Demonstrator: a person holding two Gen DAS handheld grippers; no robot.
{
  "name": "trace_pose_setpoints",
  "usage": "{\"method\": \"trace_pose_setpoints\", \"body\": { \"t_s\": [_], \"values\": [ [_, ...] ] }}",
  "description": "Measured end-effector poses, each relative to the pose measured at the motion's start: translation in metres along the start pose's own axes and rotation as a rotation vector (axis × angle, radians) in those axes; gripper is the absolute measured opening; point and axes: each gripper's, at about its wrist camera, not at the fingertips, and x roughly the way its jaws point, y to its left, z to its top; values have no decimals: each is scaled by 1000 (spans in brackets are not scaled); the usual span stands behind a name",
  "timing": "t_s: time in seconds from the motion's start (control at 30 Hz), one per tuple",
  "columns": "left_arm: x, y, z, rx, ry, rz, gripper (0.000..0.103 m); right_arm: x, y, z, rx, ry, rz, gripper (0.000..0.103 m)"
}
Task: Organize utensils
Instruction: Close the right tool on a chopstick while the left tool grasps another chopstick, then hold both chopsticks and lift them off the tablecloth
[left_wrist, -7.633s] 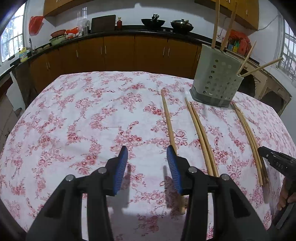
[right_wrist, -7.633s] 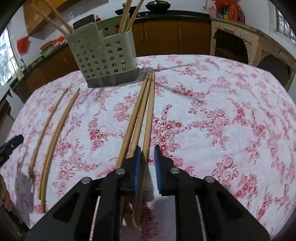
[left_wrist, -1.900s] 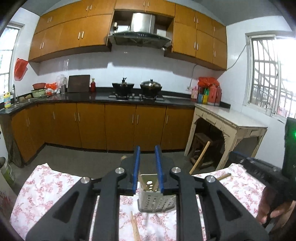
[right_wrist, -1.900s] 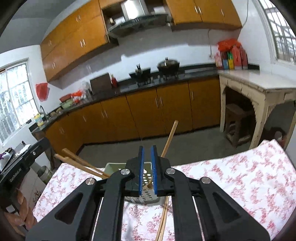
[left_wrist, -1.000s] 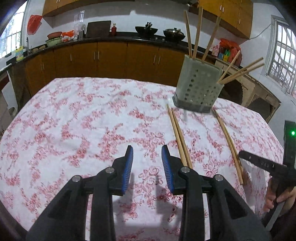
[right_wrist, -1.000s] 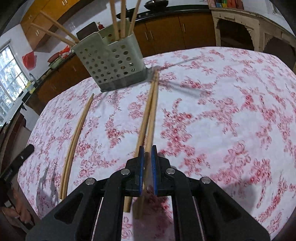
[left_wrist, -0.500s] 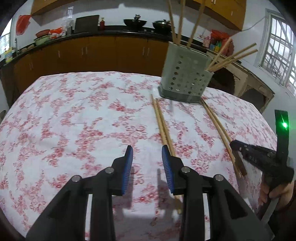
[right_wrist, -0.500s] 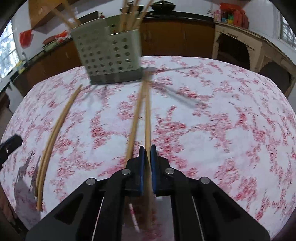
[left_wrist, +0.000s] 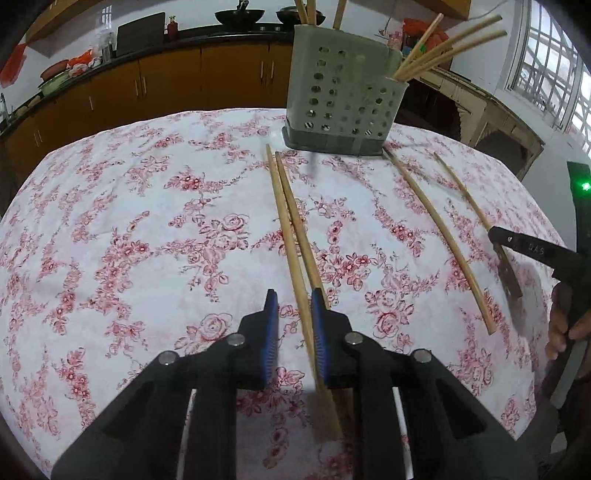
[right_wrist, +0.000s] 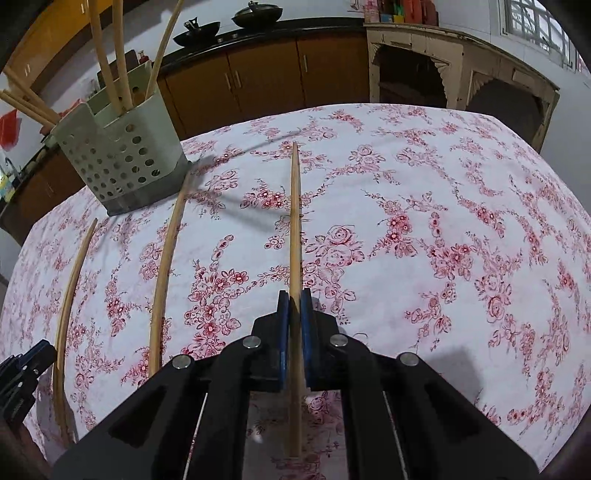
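claw, right (right_wrist: 294, 314): clamped on chopstick (right_wrist: 294, 221) | left claw (left_wrist: 293, 325): closing round chopstick pair (left_wrist: 291, 225)

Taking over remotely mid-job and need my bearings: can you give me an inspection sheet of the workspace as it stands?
Surface: table under a floral tablecloth.
Job's things: perforated holder upright, chopsticks standing in it; pair of chopsticks and a single chopstick lie on the cloth.
Clutter: nothing seen on the table.
Grippers: left gripper closing, jaws astride the pair, not yet pressing; right gripper shut on one chopstick.
Cables: nothing seen.
Surroundings: wooden cabinets, woks on the counter, window.
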Motion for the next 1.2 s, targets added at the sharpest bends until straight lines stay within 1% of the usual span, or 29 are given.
{"method": "trace_pose_setpoints", "body": {
  "t_s": [0.07,0.17,0.23,0.3,0.37,0.43,0.5,0.53,0.57,0.77,0.9,1.03,1.2],
  "values": [
    [2,-2,0,17,0,31,12,-1,2,0,-1,1,3,7],
    [5,4,5,15,0,71,9,2,5,0,-19,-1,4,7],
    [8,17,11,-11,-2,111,9,3,4,2,-20,-4,3,7],
    [11,40,20,-53,-5,173,9,5,1,5,-18,-12,-1,7],
    [13,64,27,-98,-3,211,9,7,-2,8,-17,-20,-7,7],
    [14,81,31,-119,-2,226,9,9,-5,12,-16,-22,-8,7],
    [15,96,35,-120,-3,221,10,10,-7,14,-14,-22,0,7],
    [15,101,37,-114,-4,209,12,11,-9,14,-11,-22,2,7],
    [14,103,37,-109,-4,203,15,11,-10,15,-6,-22,7,7],
    [14,106,35,-83,-26,165,22,11,-8,14,-38,-42,-9,7],
    [11,110,35,-106,-31,136,22,11,-8,13,-36,-45,-4,7],
    [9,110,35,-110,-31,130,22,12,-9,13,-34,-44,-1,8],
    [10,108,35,-67,-24,130,21,12,-9,13,-28,-43,7,8]
  ]
}}
